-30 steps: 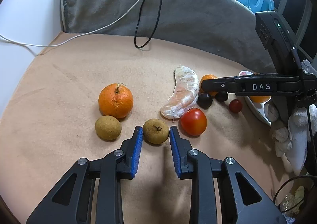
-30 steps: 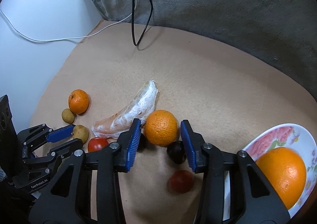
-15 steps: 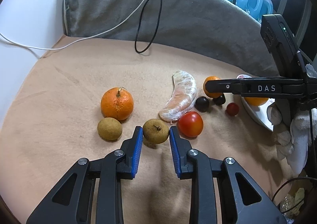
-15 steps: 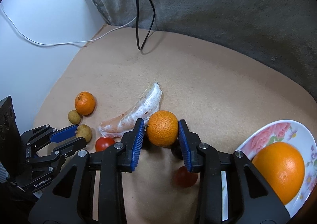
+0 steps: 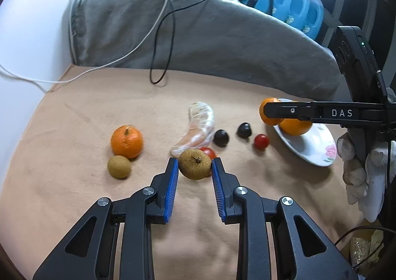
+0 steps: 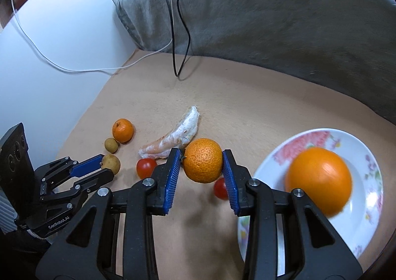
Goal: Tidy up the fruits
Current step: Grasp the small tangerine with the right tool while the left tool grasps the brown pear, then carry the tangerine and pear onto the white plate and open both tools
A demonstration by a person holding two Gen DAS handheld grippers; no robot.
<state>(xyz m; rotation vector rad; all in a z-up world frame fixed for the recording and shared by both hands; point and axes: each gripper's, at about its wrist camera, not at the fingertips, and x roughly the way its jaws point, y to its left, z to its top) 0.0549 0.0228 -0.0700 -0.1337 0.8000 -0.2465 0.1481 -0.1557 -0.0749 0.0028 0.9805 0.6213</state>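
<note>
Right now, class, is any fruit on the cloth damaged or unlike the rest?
Yes. The peeled citrus segment in the middle of the cloth lies bare, its skin gone, while every other fruit is whole.

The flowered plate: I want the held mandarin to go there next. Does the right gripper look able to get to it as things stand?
Probably yes. The right gripper is shut on the mandarin, and the plate lies just beside it with nothing between. A large orange fills the plate's middle, but bare rim remains around it.
</note>
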